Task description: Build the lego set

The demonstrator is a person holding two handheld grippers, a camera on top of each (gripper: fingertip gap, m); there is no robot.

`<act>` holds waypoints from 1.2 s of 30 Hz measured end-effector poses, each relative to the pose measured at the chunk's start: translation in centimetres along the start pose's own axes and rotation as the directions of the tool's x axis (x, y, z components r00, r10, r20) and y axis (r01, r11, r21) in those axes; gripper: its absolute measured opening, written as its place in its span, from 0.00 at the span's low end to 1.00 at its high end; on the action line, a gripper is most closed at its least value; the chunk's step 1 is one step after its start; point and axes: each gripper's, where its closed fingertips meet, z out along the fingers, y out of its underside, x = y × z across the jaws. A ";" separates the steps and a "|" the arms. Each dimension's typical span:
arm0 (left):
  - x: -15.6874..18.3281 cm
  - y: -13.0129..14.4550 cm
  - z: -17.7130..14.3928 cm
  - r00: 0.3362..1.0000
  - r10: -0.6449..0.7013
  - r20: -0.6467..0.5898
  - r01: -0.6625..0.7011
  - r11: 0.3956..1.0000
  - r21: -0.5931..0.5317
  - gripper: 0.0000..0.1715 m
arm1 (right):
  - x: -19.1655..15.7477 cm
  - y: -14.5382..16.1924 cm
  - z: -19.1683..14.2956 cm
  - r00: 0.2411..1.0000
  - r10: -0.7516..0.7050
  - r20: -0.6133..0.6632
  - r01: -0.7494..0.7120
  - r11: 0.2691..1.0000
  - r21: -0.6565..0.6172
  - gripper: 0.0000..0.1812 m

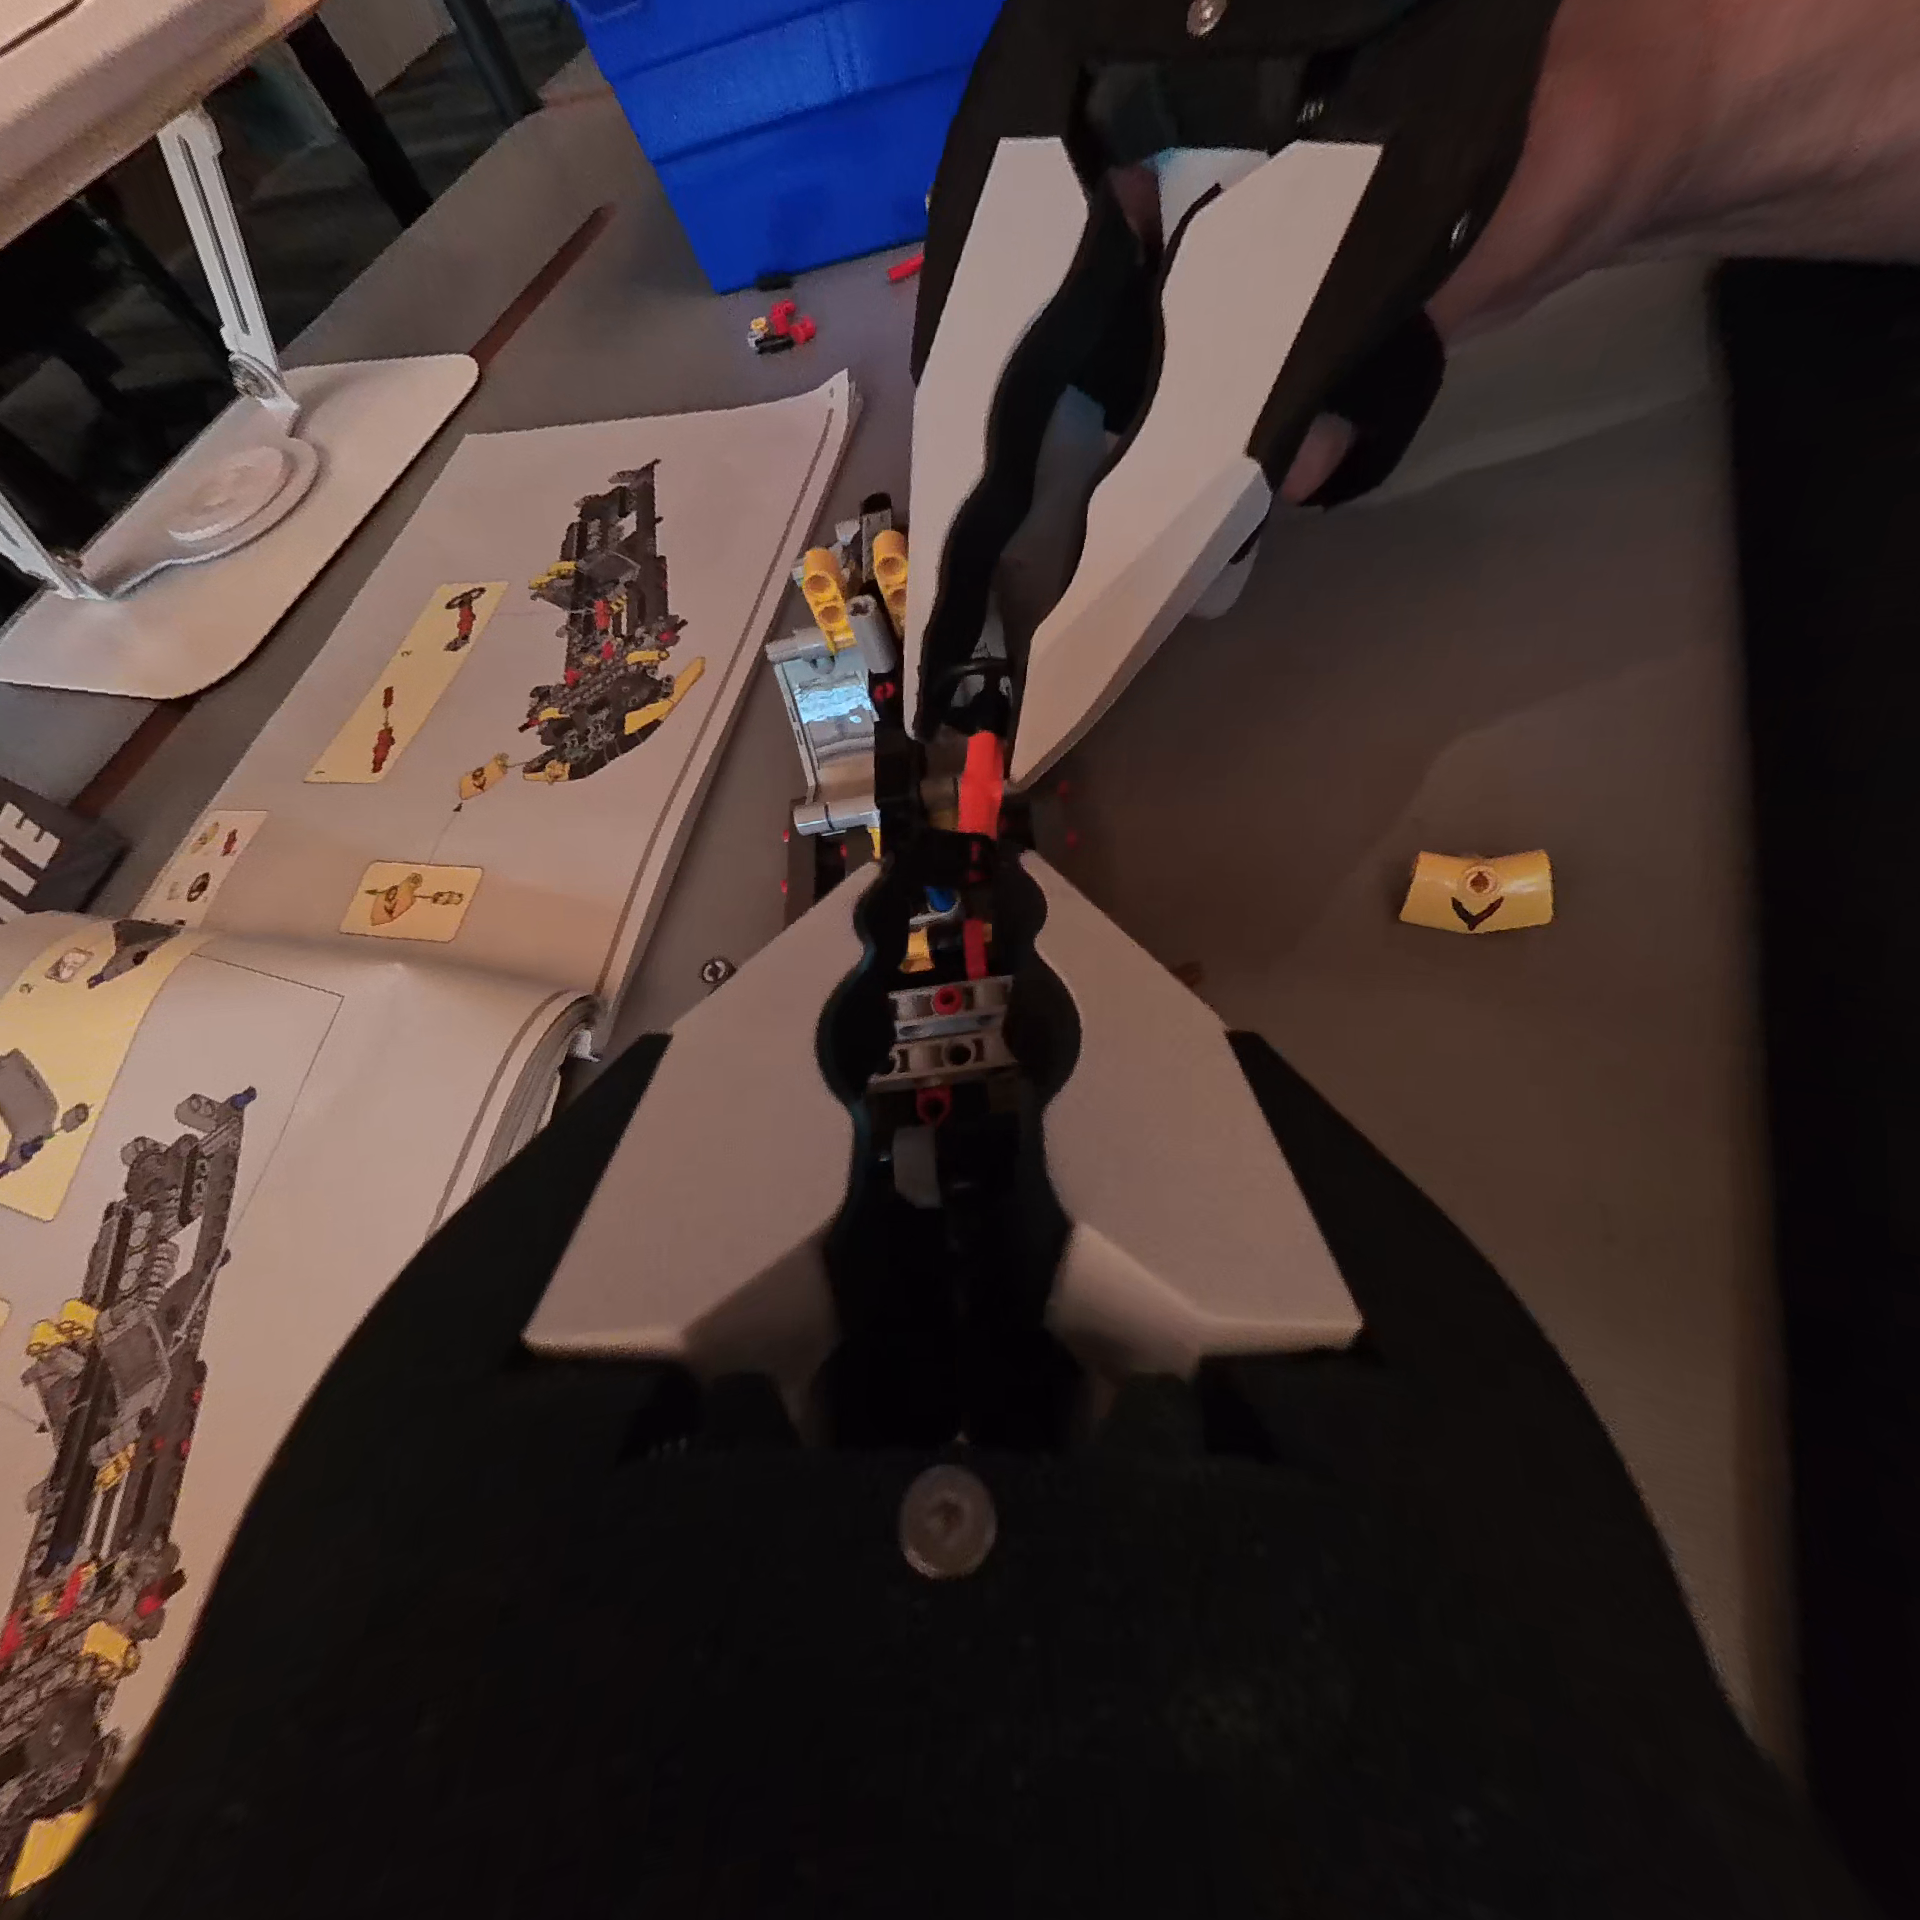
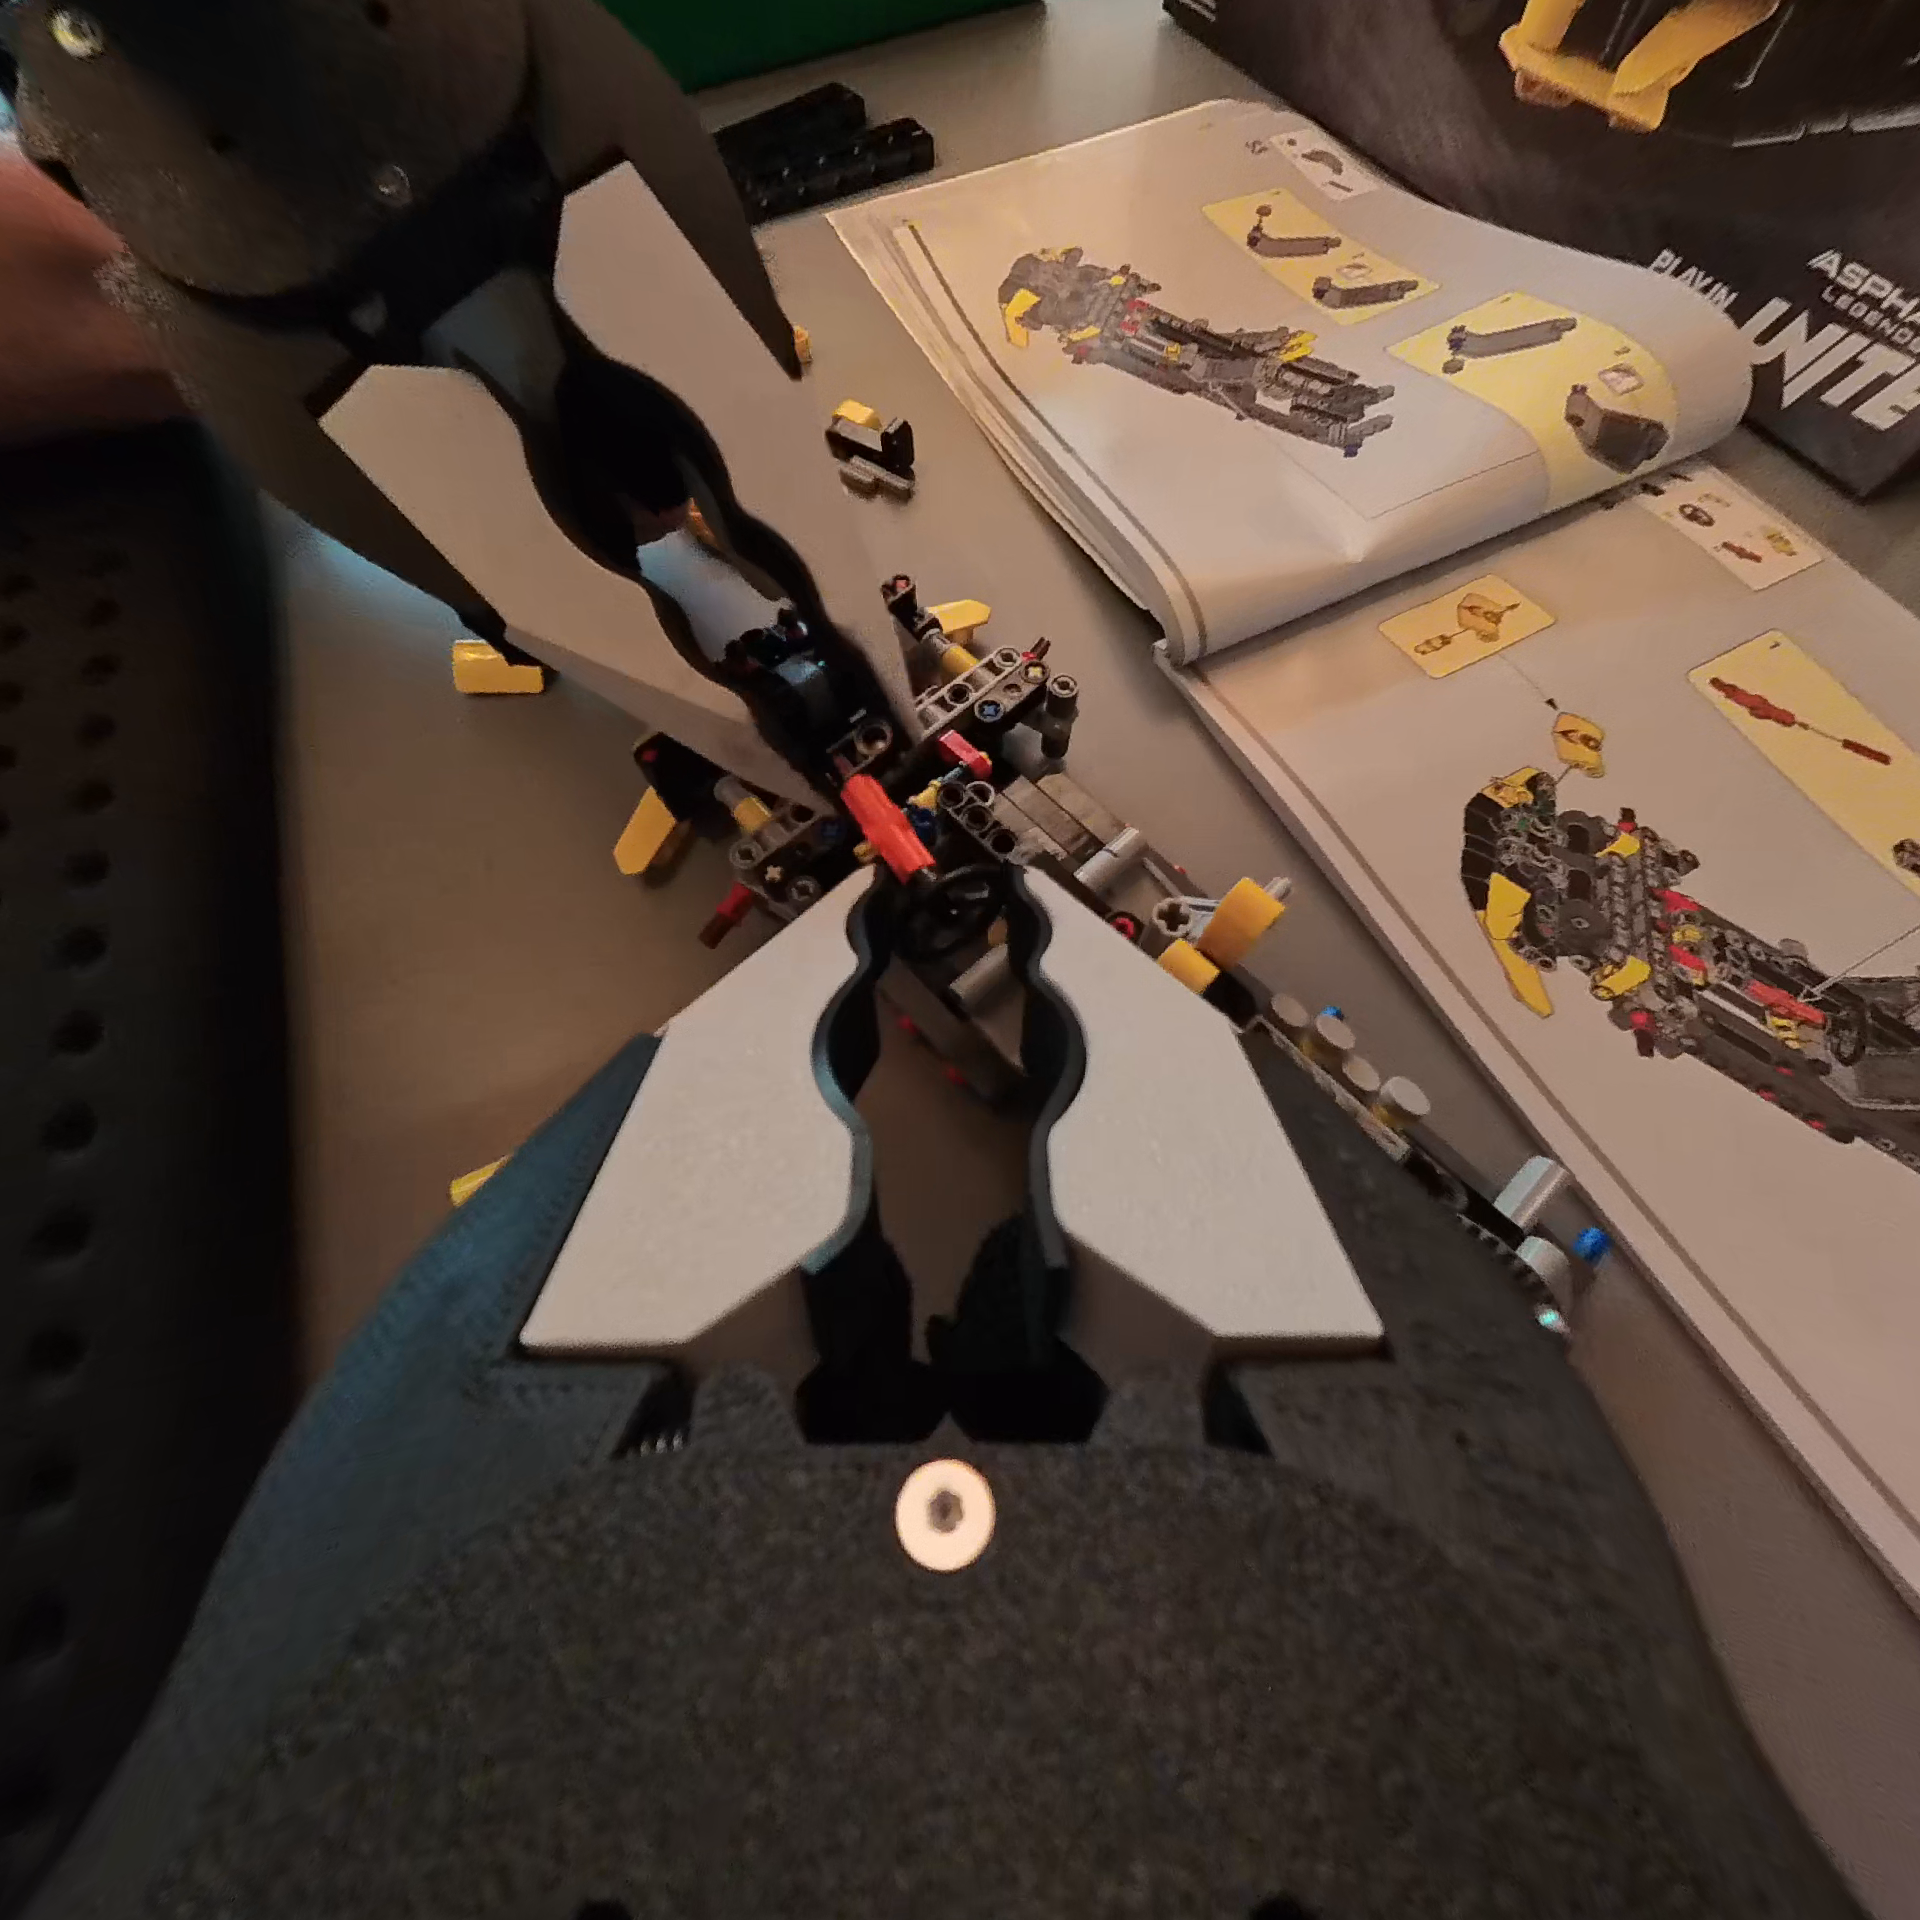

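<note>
In the left wrist view, our left gripper (image 1: 951,883) is closed around the dark lego chassis (image 1: 940,1029), whose grey beams and red pins sit clamped between the fingers. Facing it from above, the right gripper (image 1: 961,753) comes down with its tips meeting on a red axle piece (image 1: 979,784) at the chassis's far end. The open instruction booklet (image 1: 540,665) lies to the left on the table (image 1: 1195,935), a loose yellow curved panel (image 1: 1475,888) well apart to the right, and a blue bin (image 1: 790,135) stands at the back.

In the right wrist view, our right gripper (image 2: 943,883) is narrowed almost fully at the tips, just beside the red axle piece (image 2: 885,821); whether it truly pinches the axle or something dark beneath it, we cannot tell here. The left gripper (image 2: 821,748) grips the chassis (image 2: 977,790) from the opposite side. The booklet (image 2: 1455,582) lies right, and small yellow parts (image 2: 497,667) lie scattered left.

We judge the risk to be a skewed push: if the axle enters off-line, it may jam or pop out of the tips. Pressing hard could also twist the chassis in the left grip and loosen pins already seated.
</note>
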 end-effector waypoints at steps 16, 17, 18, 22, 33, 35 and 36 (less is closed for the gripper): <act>0.0 -0.6 -0.3 1.000 -0.029 -0.013 0.029 0.999 0.040 0.07 | -0.1 -0.6 -0.5 1.000 0.006 0.015 -0.007 0.999 0.046 0.11; 0.0 -0.7 -0.4 0.998 -0.050 -0.024 0.051 0.998 0.045 0.07 | -0.1 -0.7 -0.5 1.000 0.007 0.015 -0.008 0.999 0.050 0.11; 0.0 -0.8 -0.4 0.997 -0.070 -0.033 0.072 0.996 0.051 0.07 | -0.1 -0.8 -0.5 1.000 0.007 0.013 -0.008 0.998 0.056 0.11; -0.1 -1.1 -0.5 0.990 -0.126 -0.057 0.130 0.989 0.070 0.06 | 0.0 -1.2 -0.7 1.000 -0.005 -0.004 0.005 0.997 0.083 0.12; -0.5 -1.0 -0.6 0.985 -0.165 -0.052 0.168 0.983 0.069 0.07 | 0.1 -1.6 -0.8 0.998 -0.056 -0.041 0.061 0.992 0.109 0.14; -0.6 -1.0 -0.6 0.985 -0.165 -0.049 0.168 0.984 0.067 0.07 | 0.1 -1.6 -0.9 0.997 -0.062 -0.044 0.067 0.991 0.112 0.15; -0.6 -0.9 -0.6 0.985 -0.167 -0.048 0.169 0.983 0.064 0.07 | 0.2 -1.7 -0.9 0.997 -0.067 -0.048 0.073 0.991 0.115 0.15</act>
